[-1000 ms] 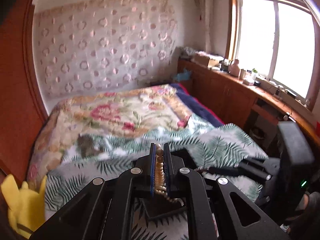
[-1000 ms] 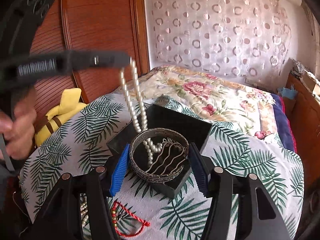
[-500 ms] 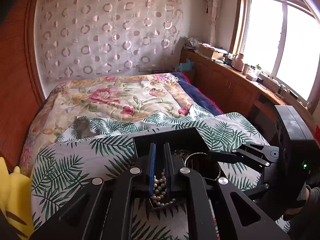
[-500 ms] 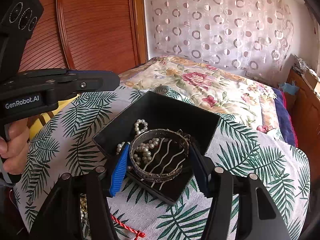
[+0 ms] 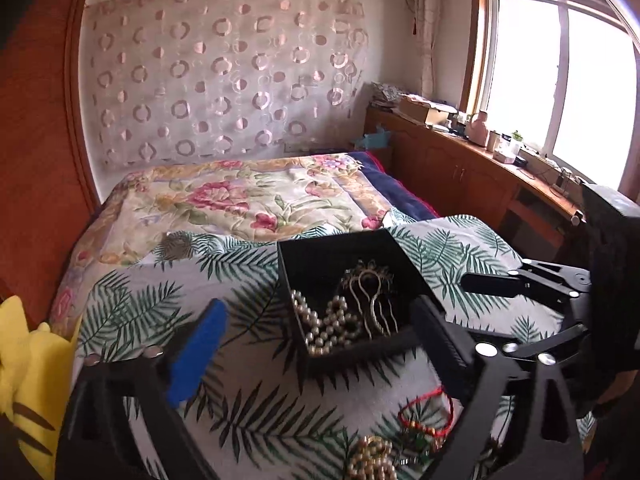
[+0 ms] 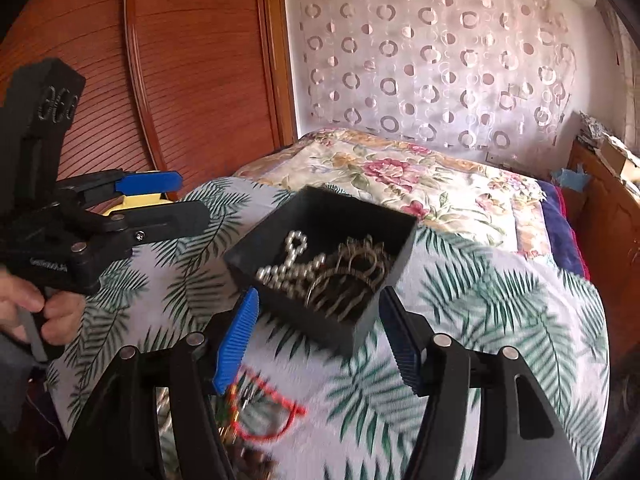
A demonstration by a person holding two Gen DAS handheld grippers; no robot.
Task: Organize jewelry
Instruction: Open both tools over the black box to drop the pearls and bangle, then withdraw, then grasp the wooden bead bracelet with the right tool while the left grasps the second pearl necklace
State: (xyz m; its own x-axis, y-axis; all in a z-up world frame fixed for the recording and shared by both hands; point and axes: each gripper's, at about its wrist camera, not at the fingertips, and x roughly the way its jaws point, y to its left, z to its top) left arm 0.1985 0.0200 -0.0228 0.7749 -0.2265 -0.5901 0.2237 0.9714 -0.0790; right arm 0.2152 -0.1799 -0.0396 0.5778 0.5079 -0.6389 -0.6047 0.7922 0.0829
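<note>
Pearls (image 5: 328,322) lie in the black box (image 5: 320,256) with the comb; my left gripper (image 5: 320,332) is opening, empty, my right gripper (image 6: 318,340) opening too, empty. Next I pick up the red cord (image 5: 426,412).

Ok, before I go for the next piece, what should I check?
1. Pearl necklace inside the black box: ok, it lies beside the hair comb.
2. Left gripper free: ok, fingers opening, nothing between them.
3. Right gripper free: ok, open and empty.
4. All jewelry boxed: not ok, the red cord bracelet and a beaded piece lie on the bedspread outside the box.
5. Box sitting flat on the soft bedspread: cannot tell.
</note>
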